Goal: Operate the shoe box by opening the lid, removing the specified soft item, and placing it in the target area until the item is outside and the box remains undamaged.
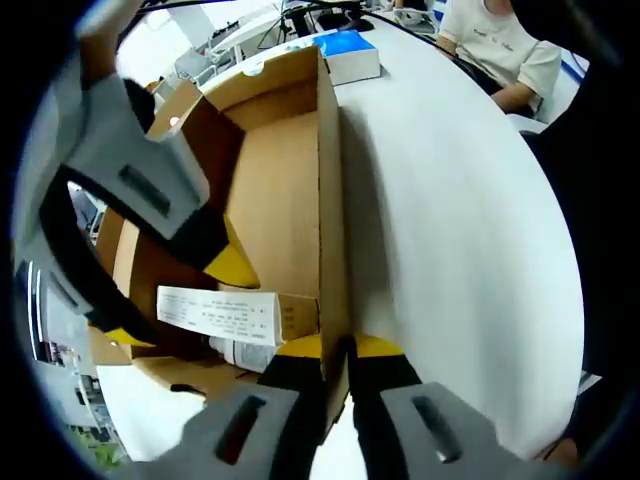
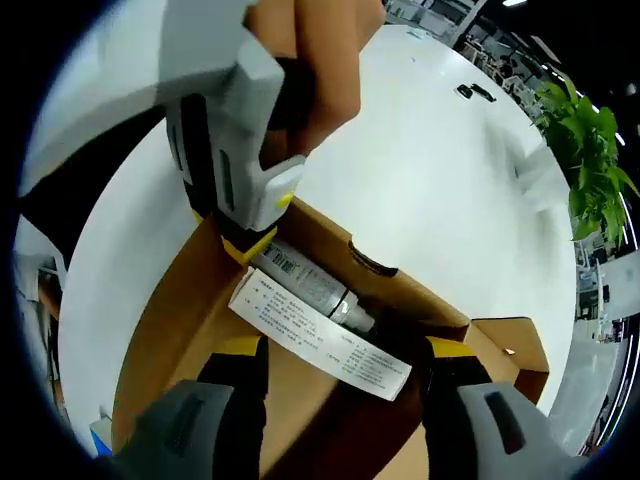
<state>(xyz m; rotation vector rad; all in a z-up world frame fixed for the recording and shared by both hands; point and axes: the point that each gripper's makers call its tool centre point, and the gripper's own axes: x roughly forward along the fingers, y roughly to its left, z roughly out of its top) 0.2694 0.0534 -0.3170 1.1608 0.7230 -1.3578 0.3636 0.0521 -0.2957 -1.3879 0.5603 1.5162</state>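
Where the white counter [image 1: 450,200] spreads wide under both views, an open brown shoe box [image 1: 290,150] lies on it, flaps raised and inner floor mostly bare. In the left gripper view the left hand-held gripper [image 1: 335,375] has its two yellow-tipped jaws closed on the box's near right side wall, one jaw inside and one outside the cardboard. The right hand-held gripper [image 1: 150,200] reaches in from the left of that view, down into the box's near end.

In the right gripper view the right hand-held gripper [image 2: 335,365] stands with jaws spread wide, one on either side of a long white printed package [image 2: 320,335] lying across the box's near corner; whether the tips touch it I cannot tell. A small bottle [image 2: 315,285] with a barcode label and grey cap lies just behind the package, touching it. The left hand-held gripper [image 2: 240,190], held by a person's hand [image 2: 310,60], pinches the box rim just beyond the bottle.

At the counter's far edge in the left gripper view rests a blue and white box [image 1: 348,55], with a seated person [image 1: 500,45] near it. A green plant [image 2: 590,150] shows at the right in the right gripper view.
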